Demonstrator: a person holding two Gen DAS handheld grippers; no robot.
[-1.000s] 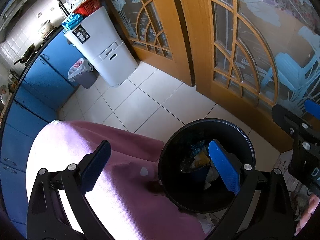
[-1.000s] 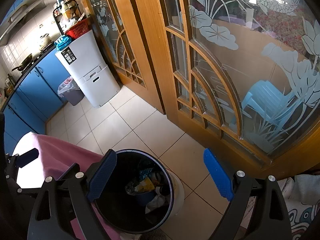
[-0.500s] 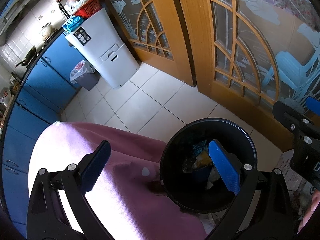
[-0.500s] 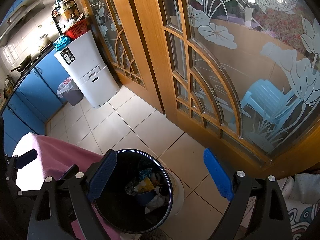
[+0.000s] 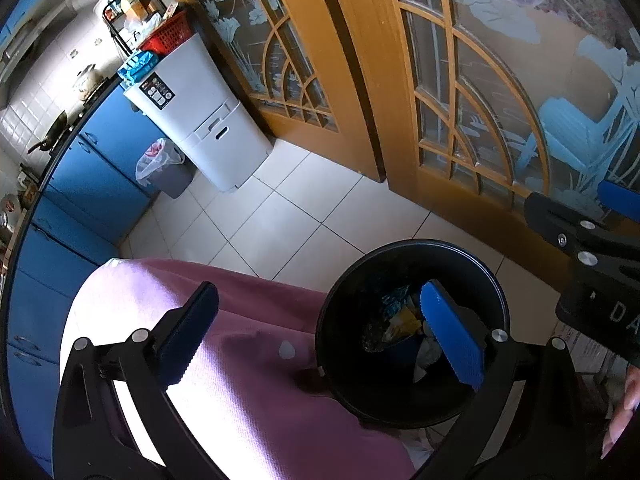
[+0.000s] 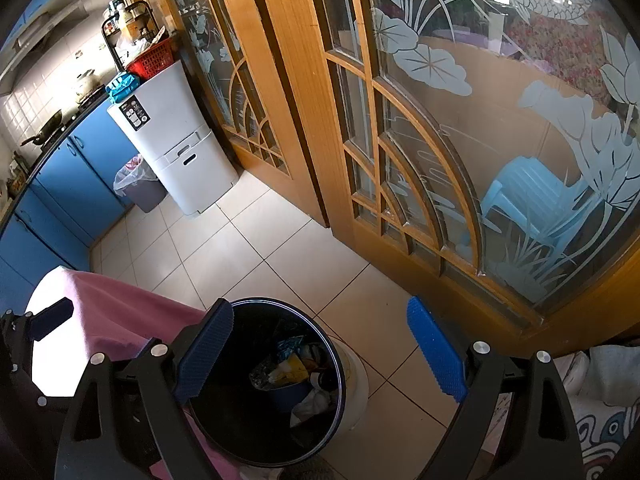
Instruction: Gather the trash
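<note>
Right now we hold both the left gripper (image 5: 320, 330) and right gripper (image 6: 320, 352) empty, jaws wide apart, above the black bin (image 6: 336, 364), where the trash (image 6: 292, 372) lies. Beside the bin, the pink cloth (image 5: 248, 380) could snag a descending jaw.

Pink tablecloth (image 5: 248, 368) in front; white cabinet (image 6: 172, 140) topped by red basket (image 6: 154, 58); blue cupboards (image 5: 100, 168) alongside; wooden glass doors (image 6: 420, 128) behind.
</note>
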